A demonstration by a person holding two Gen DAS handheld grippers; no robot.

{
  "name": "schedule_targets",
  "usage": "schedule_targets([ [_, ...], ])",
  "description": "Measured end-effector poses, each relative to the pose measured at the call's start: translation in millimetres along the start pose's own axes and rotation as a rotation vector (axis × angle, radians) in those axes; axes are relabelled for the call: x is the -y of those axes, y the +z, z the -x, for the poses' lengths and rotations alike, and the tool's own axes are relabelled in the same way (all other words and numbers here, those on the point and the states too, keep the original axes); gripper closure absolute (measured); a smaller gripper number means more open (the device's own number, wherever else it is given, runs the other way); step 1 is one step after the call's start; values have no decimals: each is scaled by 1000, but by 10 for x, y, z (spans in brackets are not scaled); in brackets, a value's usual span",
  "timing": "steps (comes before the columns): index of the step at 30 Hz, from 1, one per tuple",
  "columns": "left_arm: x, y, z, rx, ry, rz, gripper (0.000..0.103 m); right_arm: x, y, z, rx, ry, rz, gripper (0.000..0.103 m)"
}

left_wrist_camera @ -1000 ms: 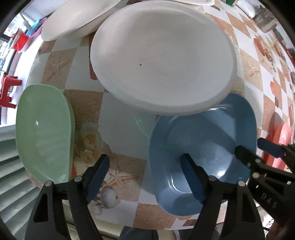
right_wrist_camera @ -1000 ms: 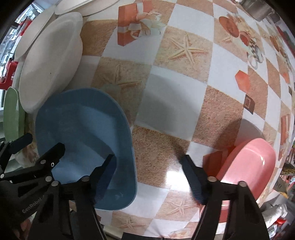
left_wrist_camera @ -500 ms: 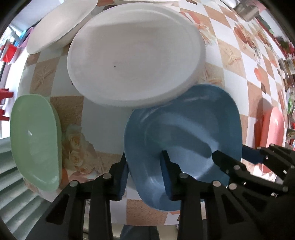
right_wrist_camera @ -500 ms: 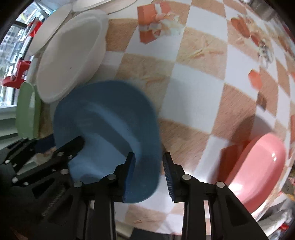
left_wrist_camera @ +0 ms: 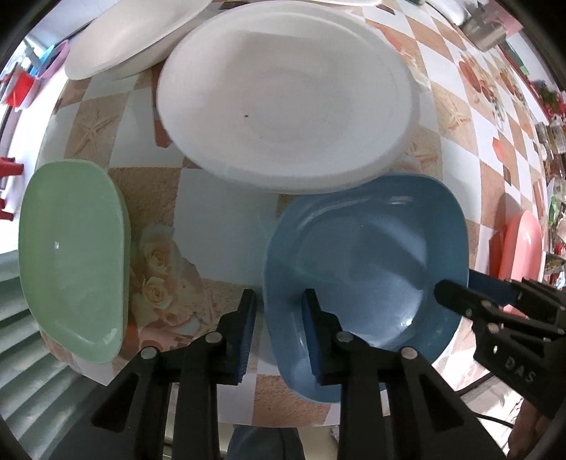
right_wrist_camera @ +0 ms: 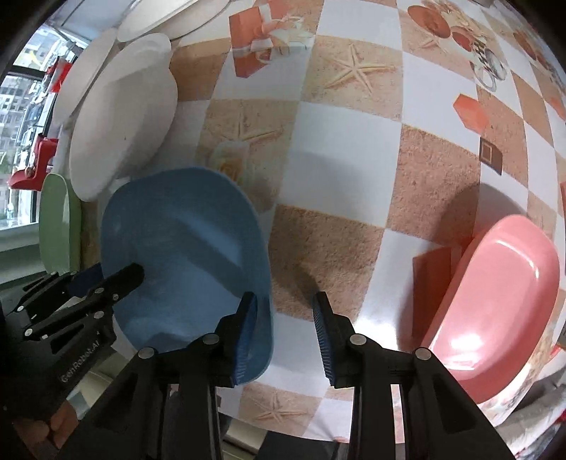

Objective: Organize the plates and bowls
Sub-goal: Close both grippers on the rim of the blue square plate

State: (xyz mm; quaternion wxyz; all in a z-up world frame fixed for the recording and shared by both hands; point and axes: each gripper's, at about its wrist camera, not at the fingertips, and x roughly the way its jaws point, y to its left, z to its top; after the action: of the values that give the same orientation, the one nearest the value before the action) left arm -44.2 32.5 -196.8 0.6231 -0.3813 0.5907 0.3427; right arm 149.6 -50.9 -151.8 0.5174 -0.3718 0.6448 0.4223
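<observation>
At the far left of your table sits the green bowl (left_wrist_camera: pixel 70 258), on its own by the table's edge. Just right of it, beyond a patch of rose-printed cloth, your left gripper (left_wrist_camera: pixel 277 329) points straight down with its jaws narrowed around the left rim of the blue bowl (left_wrist_camera: pixel 368 254): one finger stands outside the wall, the other inside. The jaws have just been closing, and the rim is between them; whether both pads truly press on it you cannot tell from the left wrist view.

Beyond the blue bowl, a large white plate (left_wrist_camera: pixel 286 95) lies on the checkered tablecloth (right_wrist_camera: pixel 339 141), its near edge overlapping the bowl's far rim. Another white dish (left_wrist_camera: pixel 134 32) lies further back to the left.

On the bowl's right side, your right gripper (right_wrist_camera: pixel 284 329) straddles the opposite rim, left finger inside, right finger outside with a clear gap of cloth showing before it. So that grip looks loose.

Well apart at the far right rests the pink bowl (right_wrist_camera: pixel 495 311).
</observation>
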Motion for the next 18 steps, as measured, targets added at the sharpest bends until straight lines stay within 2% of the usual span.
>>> schedule_targets([
  [1, 88, 102, 110, 0, 1, 7, 65, 17, -18, -1, 3, 9, -4, 67],
  [2, 113, 141, 151, -1, 1, 13, 59, 45, -22, -4, 4, 29, -7, 56],
  [3, 122, 128, 161, -1, 3, 19, 57, 84, -33, -16, 4, 40, -8, 45],
  [7, 107, 140, 50, 9, 15, 11, 56, 89, -65, -22, 27, 20, 6, 45],
  [9, 193, 124, -23, 8, 11, 7, 61, -66, -18, 3, 29, 9, 4, 46],
  [10, 197, 121, -25, 5, -2, 4, 69, -127, 6, 19, 25, -4, 7, 48],
  [11, 223, 113, -29, 3, -2, -2, 77, -170, 27, 22, 20, -22, 18, 64],
  [12, 231, 107, -33, -1, -2, -12, 80, -198, 17, 17, 11, -29, 32, 83],
  [13, 233, 99, -35, -1, 6, -22, 80, -226, 22, 5, -1, -15, 32, 87],
  [14, 231, 82, -31, -2, 10, -28, 80, -232, 1, -22, -18, 15, 24, 87],
  [18, 209, 2, -51, -12, 12, -49, 80, -291, -155, -79, -32, 21, 16, 87],
])
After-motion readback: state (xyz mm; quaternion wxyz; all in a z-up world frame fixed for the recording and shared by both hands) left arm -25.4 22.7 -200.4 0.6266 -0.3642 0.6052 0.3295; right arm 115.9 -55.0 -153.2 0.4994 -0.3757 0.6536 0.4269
